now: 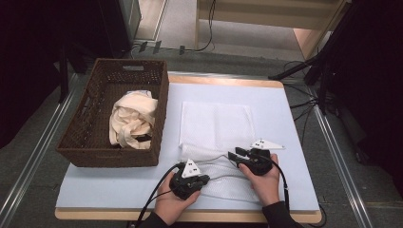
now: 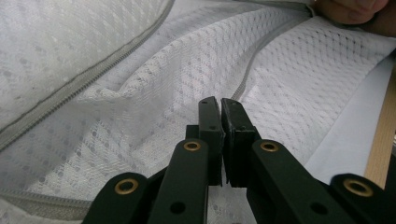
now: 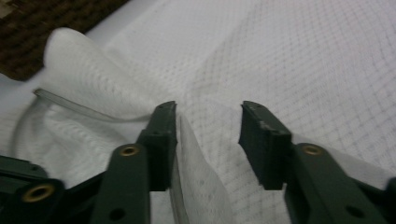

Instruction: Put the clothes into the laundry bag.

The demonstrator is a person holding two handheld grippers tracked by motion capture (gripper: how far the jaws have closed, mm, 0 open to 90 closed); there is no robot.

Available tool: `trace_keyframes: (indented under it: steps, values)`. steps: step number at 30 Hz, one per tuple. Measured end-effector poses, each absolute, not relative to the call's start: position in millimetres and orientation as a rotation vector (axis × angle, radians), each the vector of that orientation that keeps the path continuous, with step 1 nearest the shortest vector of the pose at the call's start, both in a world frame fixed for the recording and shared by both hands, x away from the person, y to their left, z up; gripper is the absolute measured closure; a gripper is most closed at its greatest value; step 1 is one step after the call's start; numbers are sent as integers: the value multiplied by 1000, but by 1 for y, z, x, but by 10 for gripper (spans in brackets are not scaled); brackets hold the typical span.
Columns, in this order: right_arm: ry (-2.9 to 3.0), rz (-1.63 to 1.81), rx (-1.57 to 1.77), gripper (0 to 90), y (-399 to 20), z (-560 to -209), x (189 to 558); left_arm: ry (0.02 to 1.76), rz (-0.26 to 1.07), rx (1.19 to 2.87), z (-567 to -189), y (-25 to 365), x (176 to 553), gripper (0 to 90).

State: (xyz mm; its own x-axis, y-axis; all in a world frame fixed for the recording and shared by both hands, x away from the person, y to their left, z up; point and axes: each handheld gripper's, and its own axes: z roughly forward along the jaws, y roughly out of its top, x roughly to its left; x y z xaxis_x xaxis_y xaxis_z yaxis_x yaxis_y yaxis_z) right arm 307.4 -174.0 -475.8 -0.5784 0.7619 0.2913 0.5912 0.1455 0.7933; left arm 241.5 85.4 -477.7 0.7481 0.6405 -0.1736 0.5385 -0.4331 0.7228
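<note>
The left gripper (image 2: 219, 105) has its jaws clamped on the white mesh garment (image 1: 216, 126); the right gripper (image 3: 208, 121) stands with jaws parted, a fold between them.

White mesh garment (image 1: 216, 137) at table (image 1: 285, 114) centre, wicker basket (image 1: 95, 142) of cream cloth (image 1: 133, 118) at nine o'clock, left gripper (image 1: 205, 179) and right gripper (image 1: 232, 154) on garment's six o'clock edge.

Bright tabletop, dark surroundings; soft, grainy close-ups.

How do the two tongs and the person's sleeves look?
Both tongs, left and right, are black with two flat jaws and brass-coloured rivets. Each carries a pale three-cornered plate with dark dots and trails a black cable. The sleeves are dark.
</note>
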Motion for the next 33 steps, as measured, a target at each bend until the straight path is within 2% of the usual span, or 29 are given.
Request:
trace_keyframes:
  steps: [4, 11, 14, 21, 33]
  values:
    - [2249, 1483, 1289, 432, -178, -465, 299, 877, 181, 2135, -478, 84, 240, 878]
    - [2367, 1383, 1187, 383, -165, -462, 289, 887, 145, 2125, -478, 85, 243, 878]
    - [2395, 1286, 1197, 392, -159, -469, 290, 886, 152, 2126, -478, 85, 243, 878]
    - [2385, 1211, 1227, 594, -155, -472, 293, 874, 203, 2139, -478, 82, 238, 878]
    - [2412, 1180, 1172, 852, -143, -470, 290, 874, 193, 2135, -478, 83, 239, 882]
